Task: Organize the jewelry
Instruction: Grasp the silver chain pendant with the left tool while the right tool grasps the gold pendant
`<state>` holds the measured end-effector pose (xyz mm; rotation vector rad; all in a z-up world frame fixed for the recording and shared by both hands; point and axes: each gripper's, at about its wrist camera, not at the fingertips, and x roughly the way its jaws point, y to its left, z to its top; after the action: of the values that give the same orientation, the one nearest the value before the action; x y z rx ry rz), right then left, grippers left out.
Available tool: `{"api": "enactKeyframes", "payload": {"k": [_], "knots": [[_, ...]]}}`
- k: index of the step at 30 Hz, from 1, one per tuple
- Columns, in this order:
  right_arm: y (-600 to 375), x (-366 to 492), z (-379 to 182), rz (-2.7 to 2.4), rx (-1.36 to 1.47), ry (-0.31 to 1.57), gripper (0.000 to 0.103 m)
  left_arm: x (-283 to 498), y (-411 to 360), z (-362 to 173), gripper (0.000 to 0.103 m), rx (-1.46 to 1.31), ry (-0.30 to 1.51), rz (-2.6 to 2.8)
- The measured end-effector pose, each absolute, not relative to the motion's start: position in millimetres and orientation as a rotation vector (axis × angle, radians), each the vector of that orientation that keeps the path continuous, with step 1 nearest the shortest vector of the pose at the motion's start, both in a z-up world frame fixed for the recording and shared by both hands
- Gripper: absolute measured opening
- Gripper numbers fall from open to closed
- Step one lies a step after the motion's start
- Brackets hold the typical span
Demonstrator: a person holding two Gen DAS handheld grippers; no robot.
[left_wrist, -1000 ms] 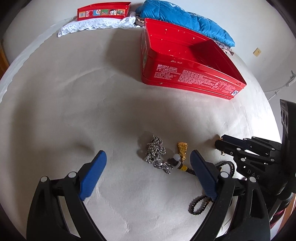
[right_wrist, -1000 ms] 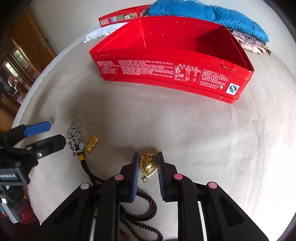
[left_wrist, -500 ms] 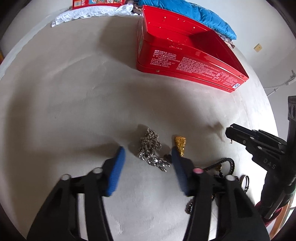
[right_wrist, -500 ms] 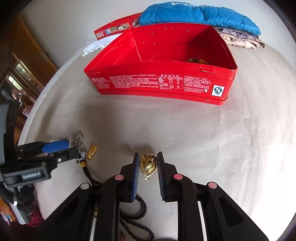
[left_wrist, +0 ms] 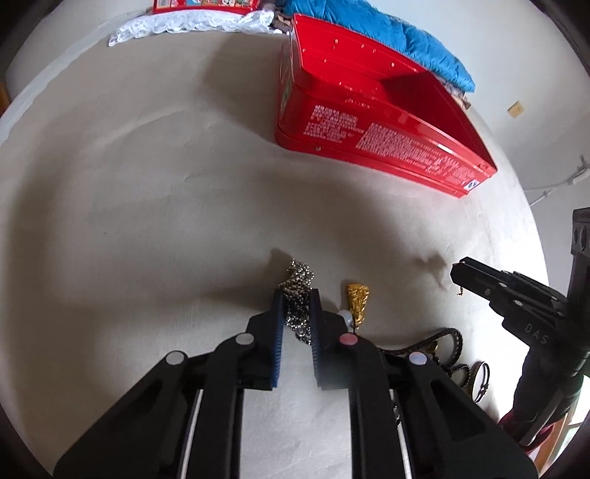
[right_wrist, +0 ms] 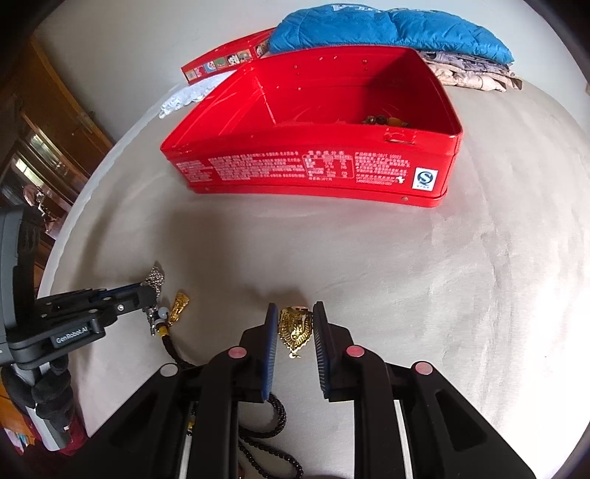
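Only my right view looks into the far red tin (right_wrist: 313, 95), where beads lie. My left gripper (left_wrist: 297, 302) is clamped on the silver chain (left_wrist: 298, 285); my right gripper (right_wrist: 295, 324) pinches the gold pendant (right_wrist: 294, 326) near me.

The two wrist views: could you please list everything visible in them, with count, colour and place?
Tin box: one, red, open, far side of the cloth; small beads inside.
Box lid: one, red, behind the box.
Lace cloth: one, white, by the lid.
Padded jacket: one, blue, behind the box.
Folded fabric: one, beige, under the jacket.
Silver chain: one, bunched, between the left pads.
Gold tassel charm: one, beside the chain.
Gold pendant: one, between the right pads.
Dark bead strings: black, near edge.
Left gripper: shut on the chain.
Right gripper: holding the pendant.
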<state>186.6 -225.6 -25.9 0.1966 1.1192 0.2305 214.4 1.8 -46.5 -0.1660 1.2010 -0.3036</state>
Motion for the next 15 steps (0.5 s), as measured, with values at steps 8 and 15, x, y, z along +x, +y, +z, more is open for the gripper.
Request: {"api": "enactKeyframes", "payload": {"k": [8,15], "knots": [[-234,182,-18,0.208,0.226,1.094,0.019,205,6,-9,0.011,-0.173,1.09,-0.312],[-244,180,-13,0.203,0.244,1.074,0.019,199,4,19,0.011,-0.182,1.019,-0.351]]}}
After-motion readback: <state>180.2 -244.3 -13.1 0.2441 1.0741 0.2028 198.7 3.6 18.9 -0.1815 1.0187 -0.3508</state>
